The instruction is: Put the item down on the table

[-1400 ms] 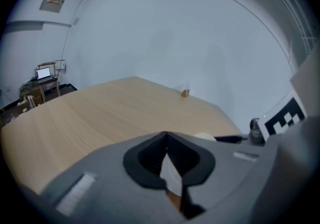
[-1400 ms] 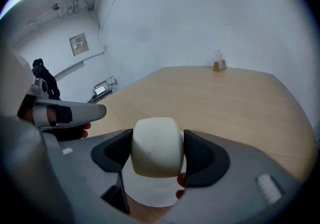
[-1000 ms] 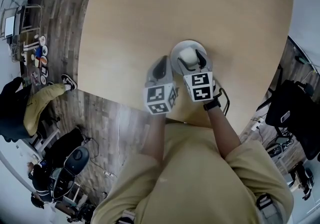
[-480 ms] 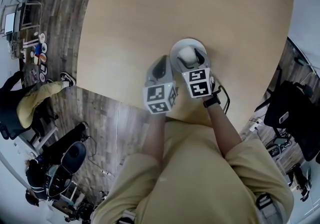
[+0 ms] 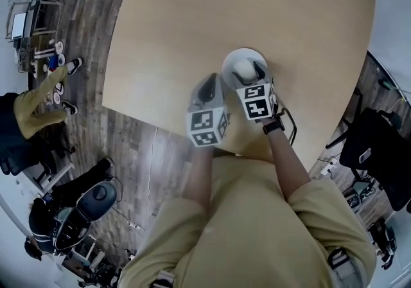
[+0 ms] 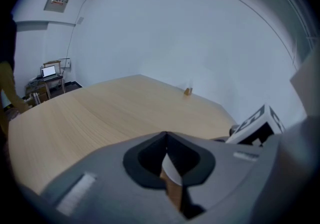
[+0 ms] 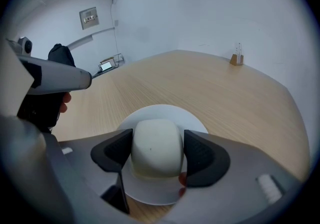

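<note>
A pale, rounded, bun-like item (image 7: 155, 140) sits between the dark pads of my right gripper (image 7: 157, 152), which is shut on it. It is right over a white plate (image 7: 165, 110); whether it rests on the plate I cannot tell. In the head view the item (image 5: 242, 72) and plate (image 5: 228, 60) lie near the front edge of the wooden table (image 5: 192, 17), with my right gripper (image 5: 249, 78) reaching in from the near side. My left gripper (image 5: 208, 82) hovers just left of the plate, shut with nothing held, its jaws meeting in the left gripper view (image 6: 166, 139).
A small wooden holder (image 7: 236, 59) stands at the far edge of the table. The table's front edge runs close under both grippers. People, a chair (image 5: 87, 206) and clutter occupy the wooden floor to the left.
My right gripper has edged slightly forward over the plate with the item held. The left gripper has hardly moved. A person on the floor at left has walked away.
</note>
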`<state>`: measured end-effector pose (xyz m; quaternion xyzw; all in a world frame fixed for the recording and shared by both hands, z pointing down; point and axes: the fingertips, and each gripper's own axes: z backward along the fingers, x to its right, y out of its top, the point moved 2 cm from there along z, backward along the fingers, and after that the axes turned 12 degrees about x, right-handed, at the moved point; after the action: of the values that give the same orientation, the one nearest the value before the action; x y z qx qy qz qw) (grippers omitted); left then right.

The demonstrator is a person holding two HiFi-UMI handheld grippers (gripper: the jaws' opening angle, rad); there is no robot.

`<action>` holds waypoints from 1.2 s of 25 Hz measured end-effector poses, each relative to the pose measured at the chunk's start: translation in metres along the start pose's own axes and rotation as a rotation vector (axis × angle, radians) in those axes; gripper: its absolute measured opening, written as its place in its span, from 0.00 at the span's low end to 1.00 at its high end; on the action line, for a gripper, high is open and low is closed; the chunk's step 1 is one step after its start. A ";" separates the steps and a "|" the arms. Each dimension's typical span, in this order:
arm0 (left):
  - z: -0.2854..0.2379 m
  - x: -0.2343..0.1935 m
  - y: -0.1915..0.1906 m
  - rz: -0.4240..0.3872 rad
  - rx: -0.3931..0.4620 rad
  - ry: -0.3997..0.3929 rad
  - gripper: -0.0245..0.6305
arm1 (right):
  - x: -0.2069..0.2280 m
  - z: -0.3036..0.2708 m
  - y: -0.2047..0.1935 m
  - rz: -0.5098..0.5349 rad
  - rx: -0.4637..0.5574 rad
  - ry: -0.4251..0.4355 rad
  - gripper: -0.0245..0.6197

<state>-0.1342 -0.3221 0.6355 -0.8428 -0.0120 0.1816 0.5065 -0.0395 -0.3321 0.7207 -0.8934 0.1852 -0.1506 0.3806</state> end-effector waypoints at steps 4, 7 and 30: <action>0.012 0.001 0.006 -0.008 0.014 -0.001 0.04 | -0.005 0.003 0.006 0.027 0.039 -0.012 0.65; 0.020 0.004 0.011 -0.014 0.027 -0.006 0.04 | -0.010 0.011 0.016 0.035 0.078 -0.006 0.68; 0.100 0.076 0.046 -0.138 0.162 -0.084 0.04 | 0.009 0.198 0.059 -0.068 0.412 -0.116 0.35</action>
<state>-0.1022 -0.2438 0.5317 -0.7878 -0.0766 0.1820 0.5834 0.0371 -0.2503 0.5464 -0.8098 0.0981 -0.1464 0.5597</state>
